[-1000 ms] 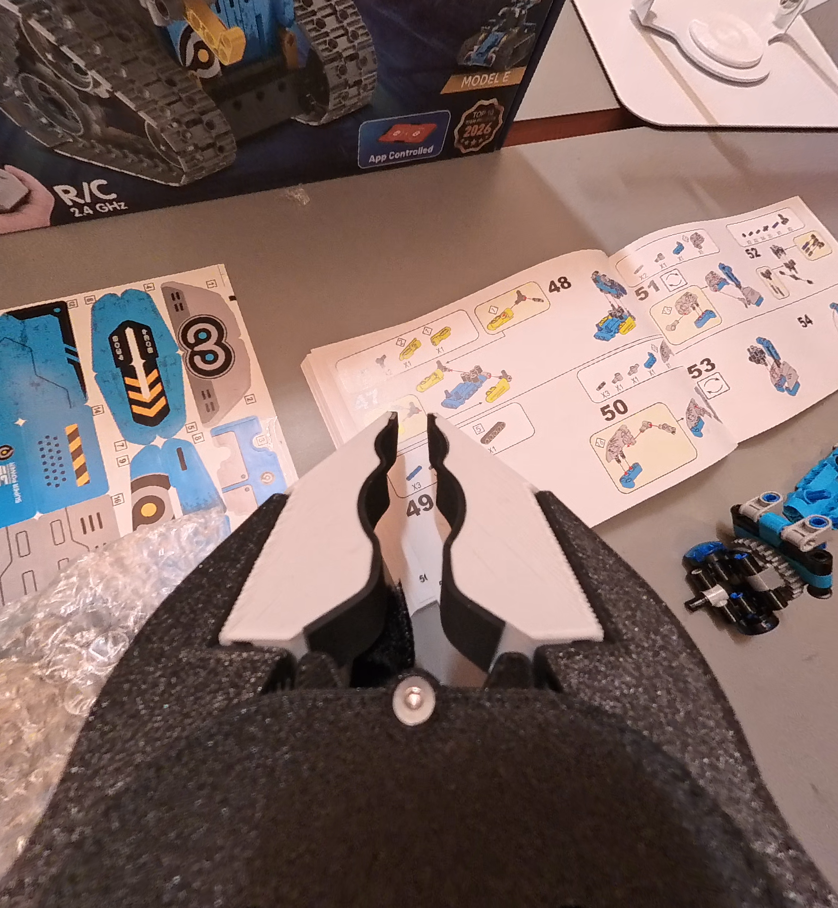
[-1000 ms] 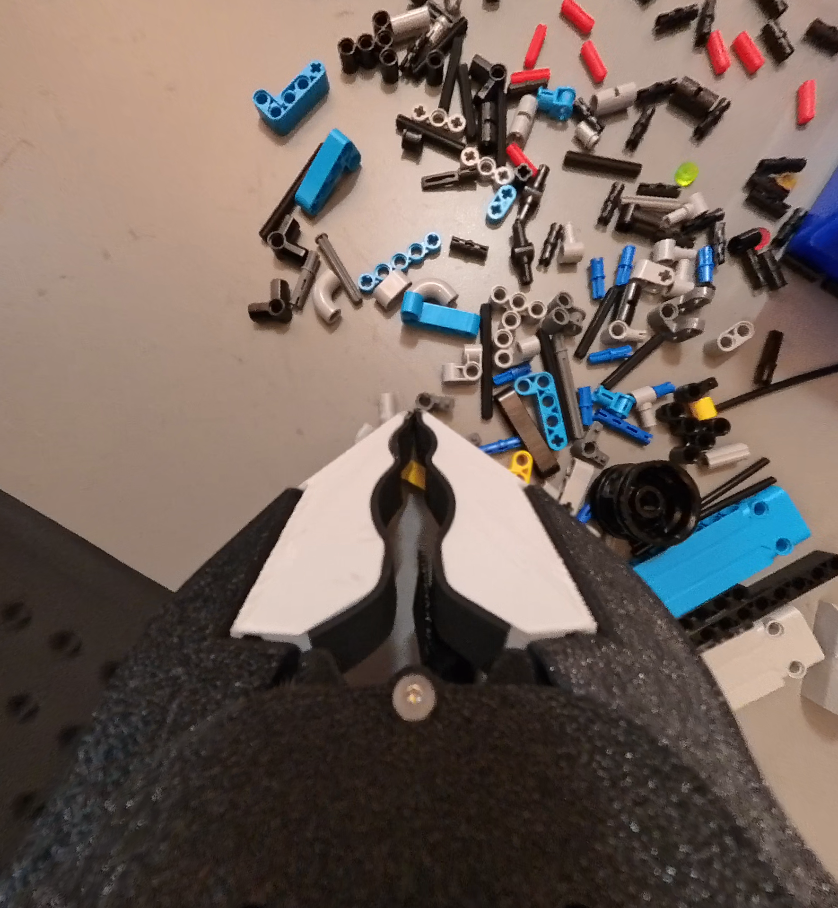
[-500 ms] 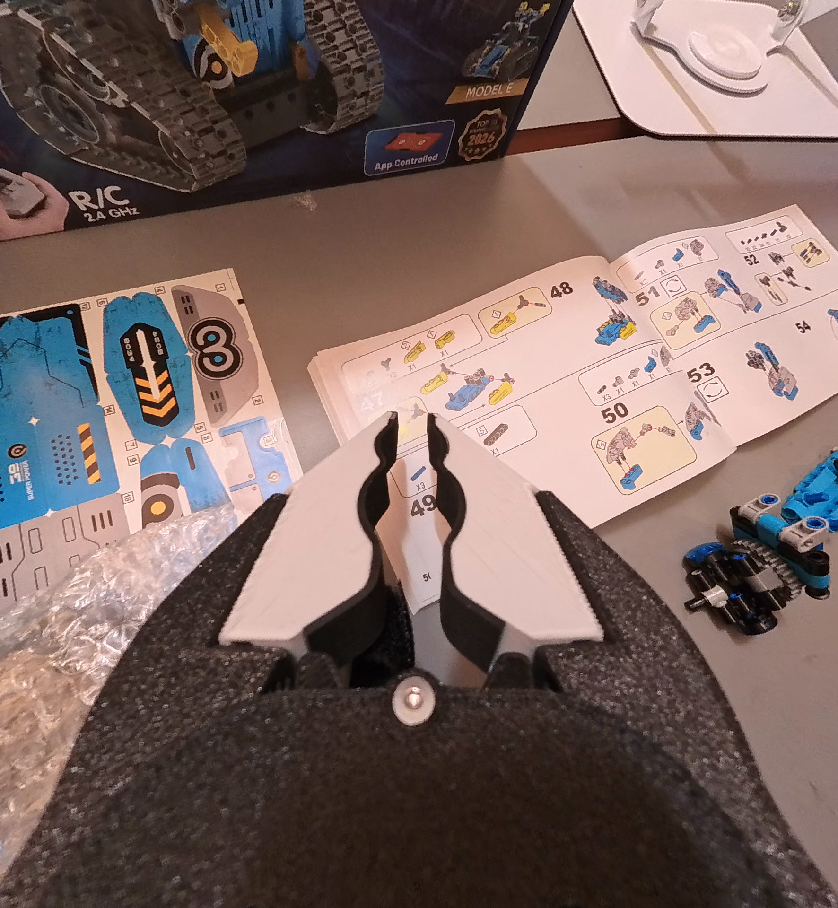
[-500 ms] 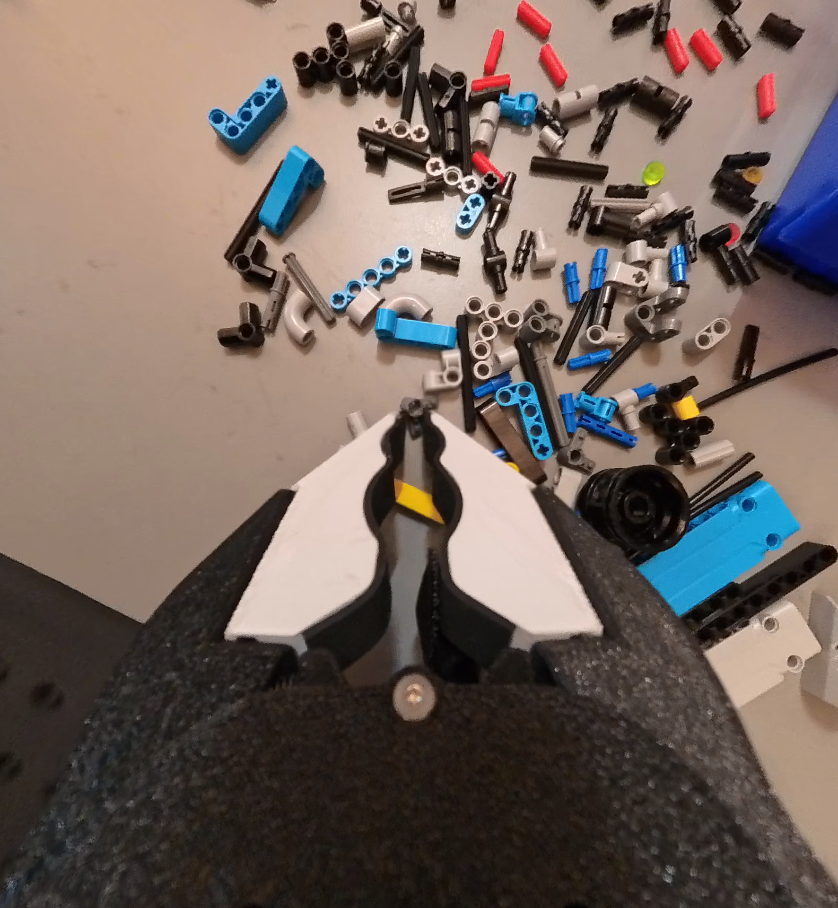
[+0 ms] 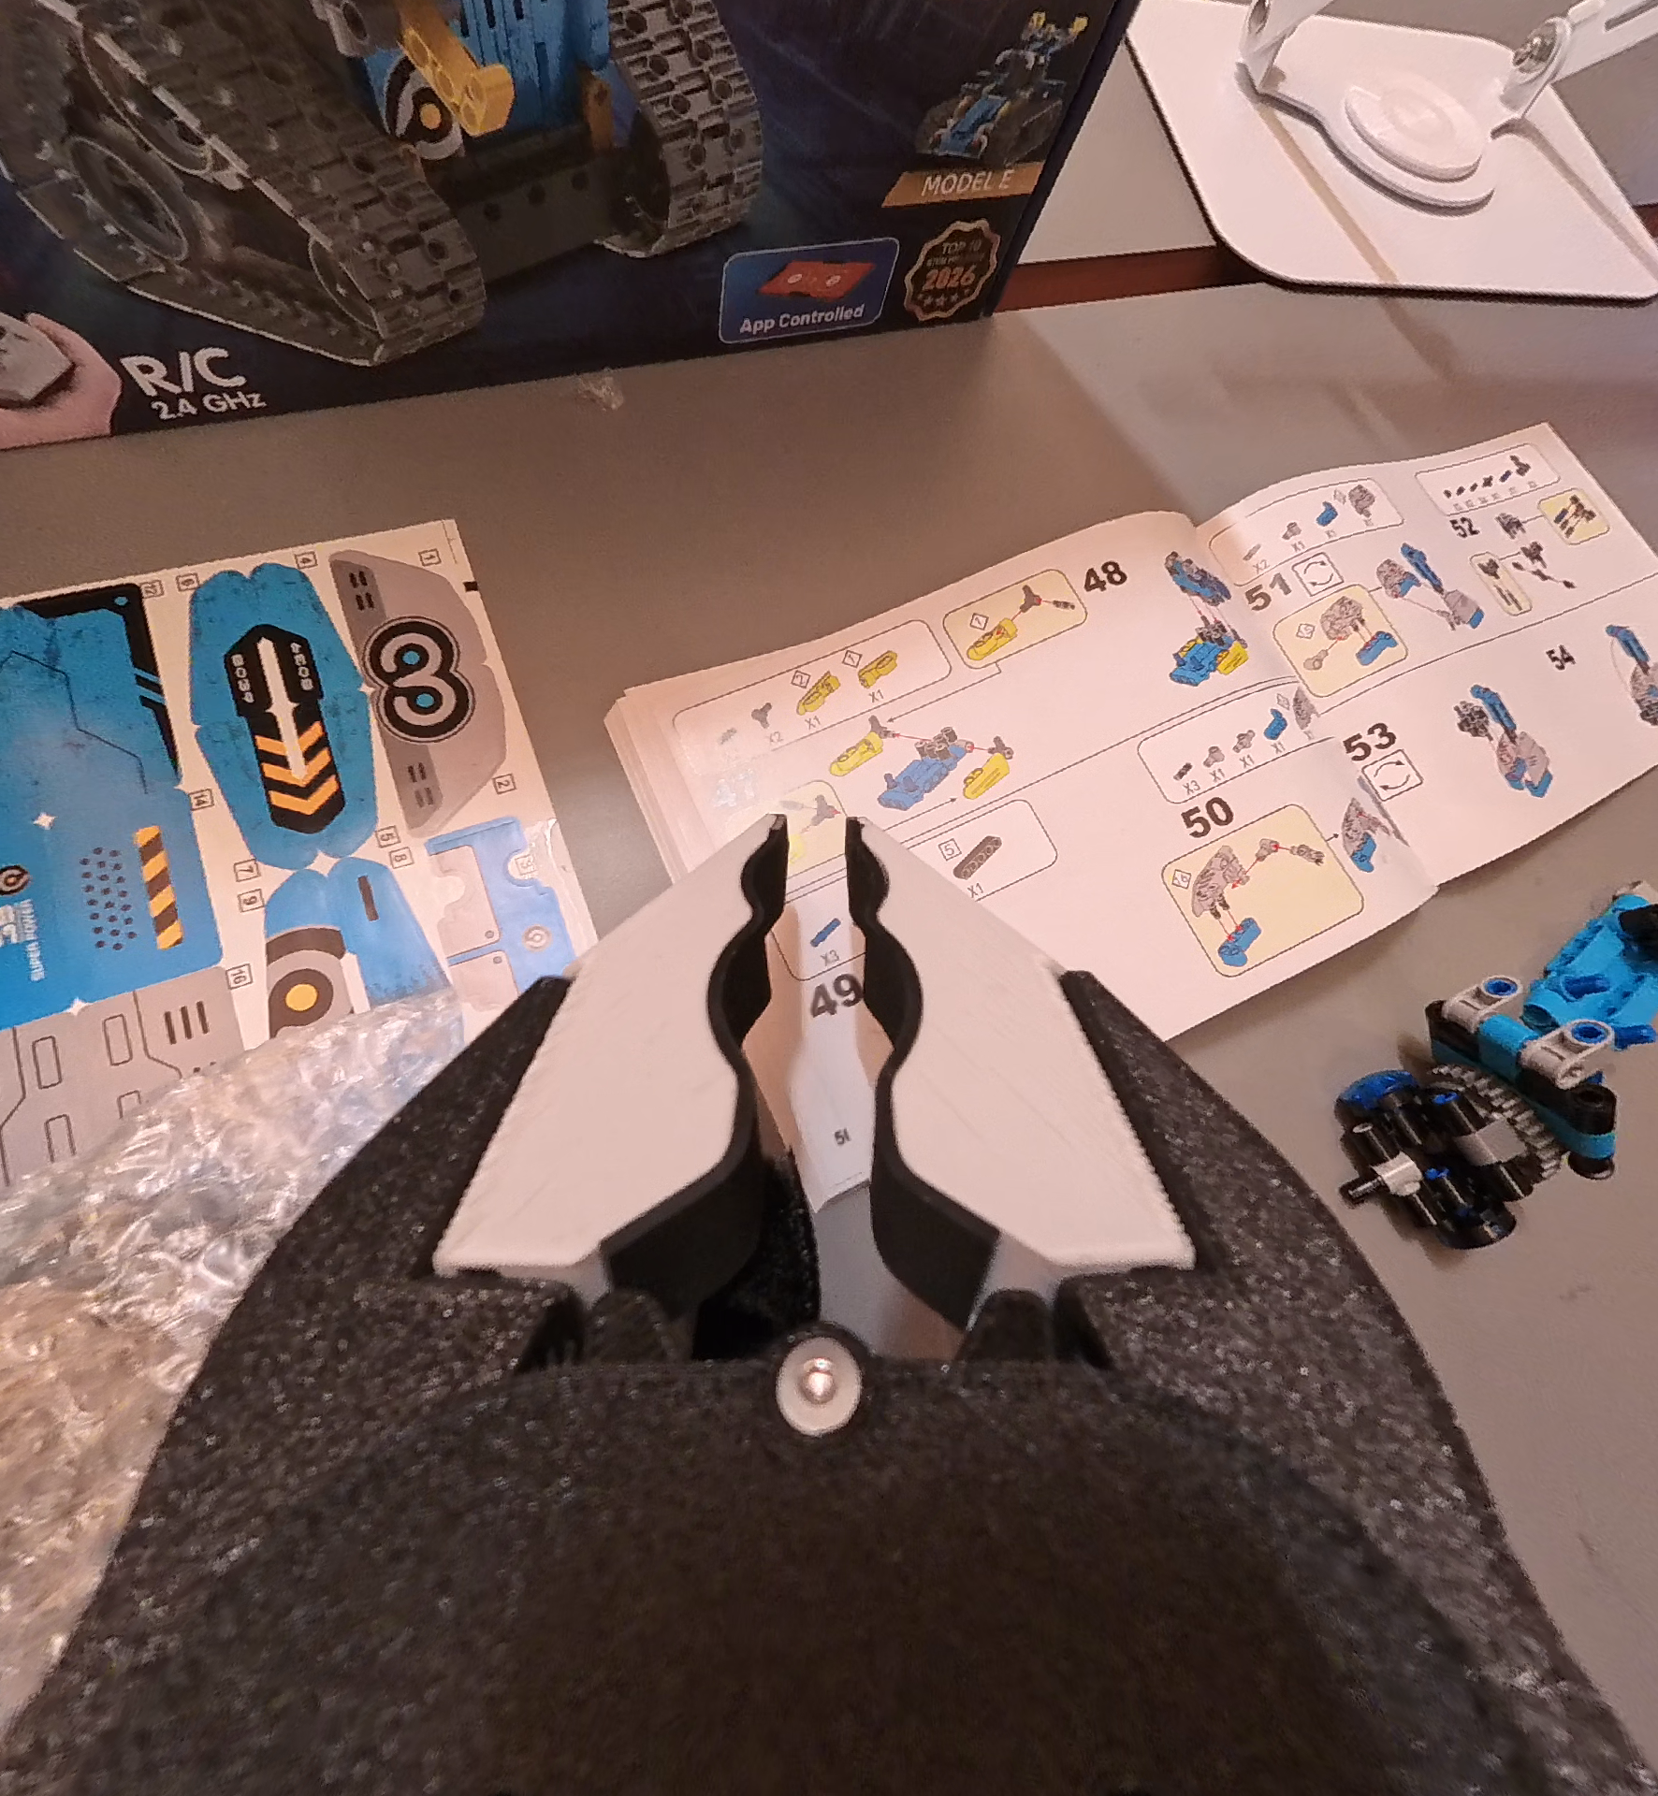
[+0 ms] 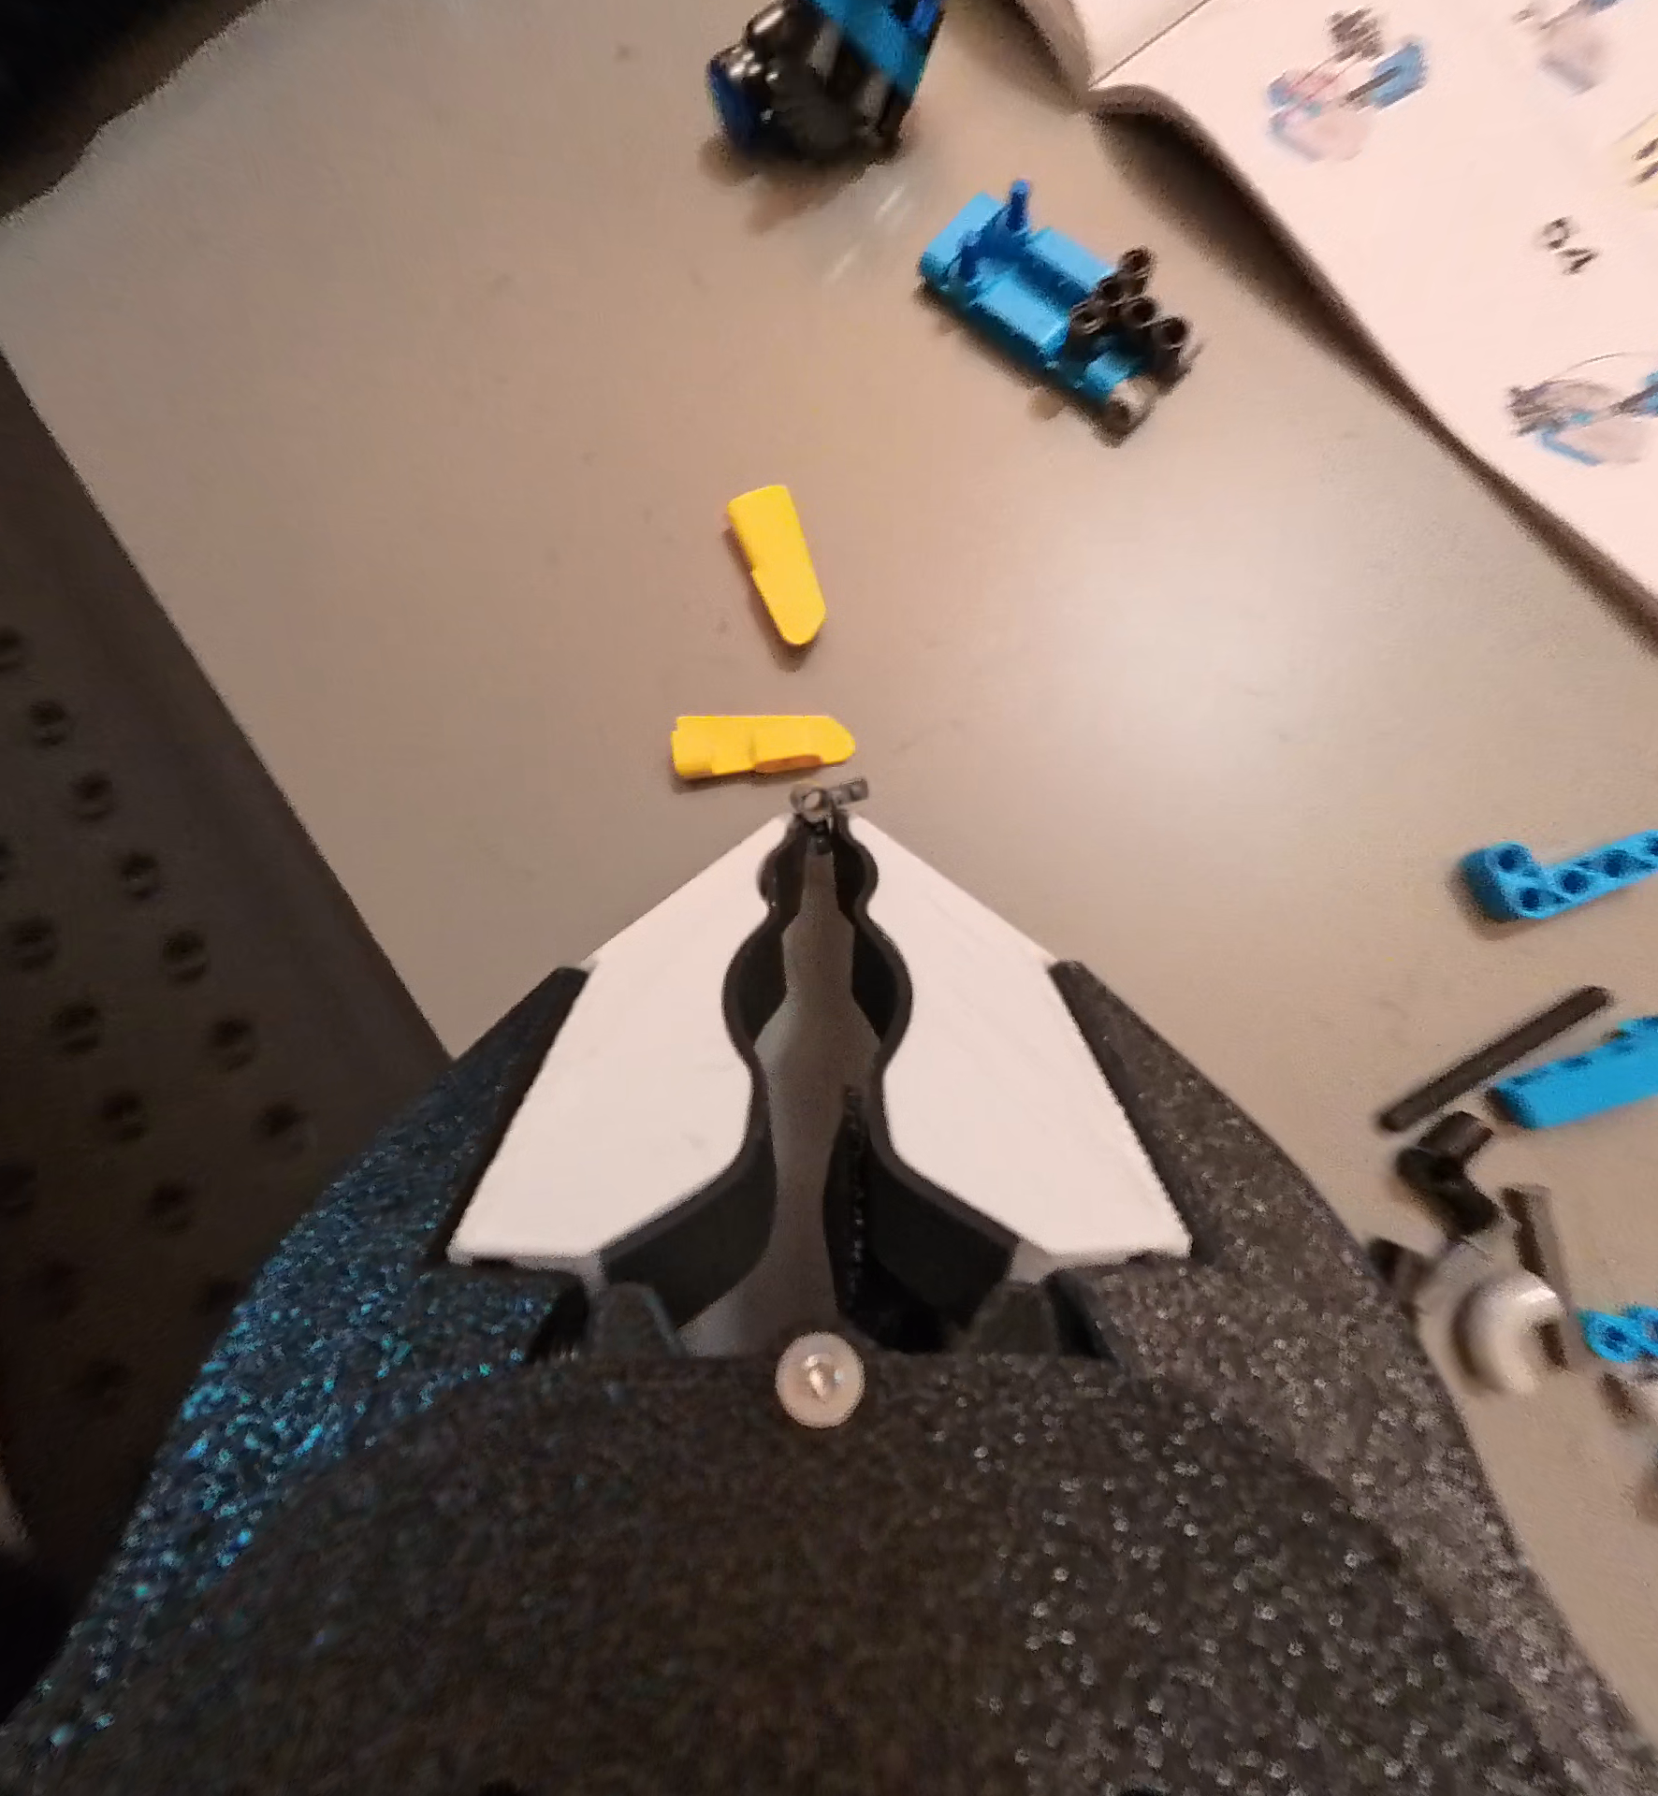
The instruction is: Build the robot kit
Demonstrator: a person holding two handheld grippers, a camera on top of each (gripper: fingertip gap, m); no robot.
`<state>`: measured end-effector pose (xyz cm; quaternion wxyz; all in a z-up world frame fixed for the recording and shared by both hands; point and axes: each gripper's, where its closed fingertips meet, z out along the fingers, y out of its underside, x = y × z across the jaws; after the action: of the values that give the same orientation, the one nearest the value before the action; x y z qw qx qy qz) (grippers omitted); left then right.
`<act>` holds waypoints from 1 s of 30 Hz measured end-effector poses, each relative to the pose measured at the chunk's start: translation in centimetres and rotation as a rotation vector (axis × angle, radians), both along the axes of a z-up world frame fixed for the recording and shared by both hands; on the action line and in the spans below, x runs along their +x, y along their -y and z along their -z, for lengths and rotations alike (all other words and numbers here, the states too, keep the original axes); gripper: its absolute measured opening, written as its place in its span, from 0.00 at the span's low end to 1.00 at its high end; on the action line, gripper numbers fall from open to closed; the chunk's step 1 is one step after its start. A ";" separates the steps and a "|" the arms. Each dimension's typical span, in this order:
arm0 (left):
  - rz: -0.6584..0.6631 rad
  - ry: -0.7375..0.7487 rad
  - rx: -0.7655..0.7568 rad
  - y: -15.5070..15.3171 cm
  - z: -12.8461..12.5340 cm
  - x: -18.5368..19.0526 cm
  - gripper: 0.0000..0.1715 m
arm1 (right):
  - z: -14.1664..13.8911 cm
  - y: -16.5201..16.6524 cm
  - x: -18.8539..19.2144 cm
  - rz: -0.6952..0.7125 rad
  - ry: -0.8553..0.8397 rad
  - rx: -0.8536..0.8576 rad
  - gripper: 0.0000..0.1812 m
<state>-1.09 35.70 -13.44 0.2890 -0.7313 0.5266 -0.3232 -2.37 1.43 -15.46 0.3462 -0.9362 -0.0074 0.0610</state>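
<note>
Left gripper [image 5: 815,826] hangs over the lower left page of an open instruction booklet [image 5: 1195,719] on the grey tabletop [image 5: 806,466]; its fingers [image 5: 961,1030] are a narrow gap apart w/ nothing between them. To its left lies a sticker sheet [image 5: 203,797], mostly blue and grey, w/ crinkled clear plastic wrap [image 5: 77,1312] over its near edge. Behind, a dark toy box [image 5: 475,175] w/ a tracked vehicle pictured on it stands at the back of the tabletop, and a white stand base [image 5: 1389,165] sits back right. Right of the booklet is a small blue-and-black part-built model [image 5: 1525,1059].

Right gripper [image 6: 820,816] has its fingers [image 6: 971,1050] pinched closed on a small dark grey connector piece [image 6: 825,802], which sticks out at the tips. Just beyond the tips a yellow piece [image 6: 757,746] lies flat; a second yellow piece [image 6: 778,564] is a bit farther on, apart from the first. Further out sit a blue block with black pins [image 6: 1049,301] and a blurry blue-black assembly [image 6: 825,78]. Loose blue and black parts [image 6: 1583,1069] lie to the right; view is motion-blurred.
</note>
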 end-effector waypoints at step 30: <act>0.021 -0.007 0.046 0.6 -0.2 0.2 0.07 | 0.7 15.9 15.9 0.505 0.139 -0.145 0.05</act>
<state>-0.86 35.05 -13.20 0.3003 -0.7201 0.5424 -0.3115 13.53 -14.48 -16.12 0.2814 -0.9325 0.2070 -0.0913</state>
